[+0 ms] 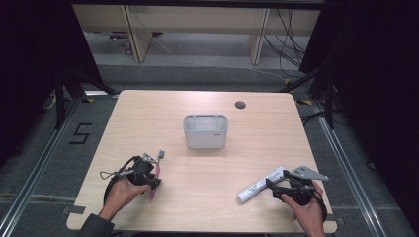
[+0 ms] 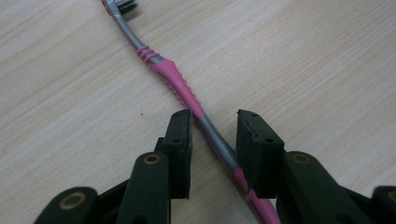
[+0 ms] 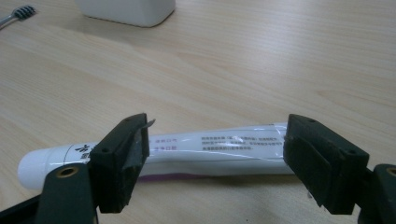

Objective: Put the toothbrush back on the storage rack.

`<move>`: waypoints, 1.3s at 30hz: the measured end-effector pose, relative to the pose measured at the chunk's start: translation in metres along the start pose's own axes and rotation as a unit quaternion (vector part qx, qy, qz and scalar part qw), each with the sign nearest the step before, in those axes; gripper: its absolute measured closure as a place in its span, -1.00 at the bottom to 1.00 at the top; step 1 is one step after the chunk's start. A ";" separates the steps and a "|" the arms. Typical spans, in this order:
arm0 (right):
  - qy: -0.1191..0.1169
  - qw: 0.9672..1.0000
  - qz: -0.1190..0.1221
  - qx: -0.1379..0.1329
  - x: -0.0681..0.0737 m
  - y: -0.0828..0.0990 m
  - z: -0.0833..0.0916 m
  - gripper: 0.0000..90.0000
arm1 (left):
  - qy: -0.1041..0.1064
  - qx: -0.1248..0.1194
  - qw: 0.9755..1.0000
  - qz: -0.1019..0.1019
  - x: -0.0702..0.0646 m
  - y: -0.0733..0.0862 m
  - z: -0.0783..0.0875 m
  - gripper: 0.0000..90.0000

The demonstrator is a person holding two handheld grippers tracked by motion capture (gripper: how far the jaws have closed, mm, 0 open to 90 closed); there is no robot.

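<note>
A pink and grey toothbrush (image 1: 158, 168) lies on the wooden table at the front left, head pointing away. In the left gripper view its handle (image 2: 177, 79) runs slantwise between the two black jaws. My left gripper (image 2: 214, 121) is low over it (image 1: 154, 177), with a gap still showing beside the handle. A white toothpaste tube (image 1: 257, 186) lies at the front right. My right gripper (image 1: 272, 186) stands wide open around it, and the tube (image 3: 210, 147) lies crosswise just beyond the fingertips (image 3: 217, 135).
A white rectangular bin (image 1: 205, 132) stands open-topped in the middle of the table; its base (image 3: 126, 11) shows at the top of the right gripper view. A cable hole (image 1: 240, 104) sits near the far edge. Bare wood lies between the two hands.
</note>
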State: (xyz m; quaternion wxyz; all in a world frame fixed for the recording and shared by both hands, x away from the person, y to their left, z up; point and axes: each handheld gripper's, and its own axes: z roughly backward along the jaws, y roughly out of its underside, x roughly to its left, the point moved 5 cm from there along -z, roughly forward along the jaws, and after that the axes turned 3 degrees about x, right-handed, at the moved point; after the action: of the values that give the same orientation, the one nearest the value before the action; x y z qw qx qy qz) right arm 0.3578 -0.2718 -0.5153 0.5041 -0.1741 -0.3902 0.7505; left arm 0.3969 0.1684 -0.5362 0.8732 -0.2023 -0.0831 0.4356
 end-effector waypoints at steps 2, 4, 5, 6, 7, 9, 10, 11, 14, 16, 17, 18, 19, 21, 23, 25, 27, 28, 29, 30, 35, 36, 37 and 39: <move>0.006 1.000 0.020 -0.006 -0.004 -0.001 -0.001 -0.47 | 0.001 0.006 1.000 0.000 0.002 -0.002 0.000 0.48; 0.006 1.000 0.021 -0.006 -0.004 -0.001 -0.001 -0.47 | -0.001 0.009 1.000 0.005 0.003 -0.004 -0.001 0.51; 0.006 1.000 0.021 -0.006 -0.004 -0.001 -0.001 -0.47 | -0.003 0.010 1.000 0.000 0.004 -0.005 -0.001 0.51; 0.006 1.000 0.021 -0.006 -0.004 -0.001 -0.001 -0.47 | 0.001 0.011 1.000 0.004 0.004 -0.006 -0.002 0.52; 0.006 1.000 0.022 -0.006 -0.004 -0.001 -0.001 -0.47 | -0.001 0.017 1.000 -0.002 0.005 -0.007 -0.002 0.56; 0.002 1.000 0.005 -0.002 -0.001 0.000 -0.001 -0.47 | -0.001 0.021 1.000 -0.002 0.005 -0.008 -0.002 0.58; 0.002 1.000 0.005 -0.002 -0.001 0.000 -0.001 -0.47 | -0.001 0.021 1.000 -0.002 0.005 -0.008 -0.002 0.58; 0.001 1.000 0.002 0.000 -0.001 0.000 0.000 -0.47 | 0.000 0.025 1.000 0.000 0.006 -0.008 -0.002 0.58; 0.006 1.000 0.022 -0.007 -0.004 -0.001 -0.001 -0.47 | -0.002 0.034 0.999 -0.005 0.006 -0.010 -0.002 0.62; 0.000 1.000 0.003 -0.002 0.000 0.000 0.000 -0.47 | -0.001 0.042 0.999 -0.009 0.007 -0.011 -0.002 0.63; 0.004 1.000 0.003 0.000 -0.001 0.000 0.000 -0.47 | -0.001 0.039 0.999 -0.009 0.007 -0.012 -0.003 0.63; 0.008 1.000 0.022 -0.007 -0.004 -0.001 0.000 -0.47 | 0.002 0.050 0.999 -0.011 0.008 -0.013 -0.002 0.65; 0.008 1.000 0.024 -0.008 -0.005 -0.001 0.000 -0.47 | 0.002 0.052 0.999 -0.011 0.009 -0.014 -0.003 0.66; 0.006 1.000 0.024 -0.007 -0.004 -0.001 0.001 -0.47 | 0.001 0.056 0.998 -0.010 0.010 -0.015 -0.003 0.70; 0.006 1.000 0.025 -0.007 -0.004 -0.001 0.000 -0.47 | 0.002 0.065 0.998 -0.016 0.011 -0.016 -0.003 0.73; 0.007 1.000 0.022 -0.010 -0.004 -0.002 0.001 -0.47 | 0.002 0.070 0.997 -0.019 0.011 -0.017 -0.003 0.77; 0.001 1.000 0.007 -0.004 -0.001 -0.001 0.001 -0.46 | 0.002 0.084 0.996 -0.025 0.010 -0.018 -0.003 0.80; 0.004 1.000 0.022 -0.008 -0.004 -0.002 0.001 -0.46 | 0.000 0.086 0.996 -0.034 0.011 -0.019 -0.003 0.81; 0.005 1.000 0.022 -0.009 -0.004 -0.002 0.001 -0.46 | 0.000 0.094 0.995 -0.039 0.010 -0.020 -0.003 0.81; 0.005 1.000 0.024 -0.010 -0.004 -0.002 0.001 -0.46 | -0.002 0.101 0.994 -0.039 0.009 -0.021 -0.004 0.81; 0.005 1.000 0.024 -0.010 -0.004 -0.002 0.001 -0.46 | -0.007 0.115 0.992 -0.051 0.007 -0.025 -0.005 0.81; 0.003 1.000 0.023 -0.012 -0.004 -0.002 0.000 -0.46 | -0.010 0.122 0.991 -0.055 0.007 -0.025 -0.005 0.81; -0.001 1.000 0.019 -0.012 -0.003 -0.002 0.001 -0.46 | -0.014 0.122 0.991 -0.059 0.006 -0.026 -0.006 0.81; -0.003 1.000 0.016 -0.011 -0.002 -0.002 0.001 -0.46 | -0.014 0.124 0.990 -0.059 0.006 -0.027 -0.006 0.82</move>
State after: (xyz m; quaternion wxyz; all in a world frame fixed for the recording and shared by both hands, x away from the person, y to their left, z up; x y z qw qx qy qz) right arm 0.3594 -0.2740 -0.5133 0.4891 -0.1836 -0.3966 0.7548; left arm 0.4223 0.1569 -0.5303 0.9143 -0.0811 -0.0525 0.3934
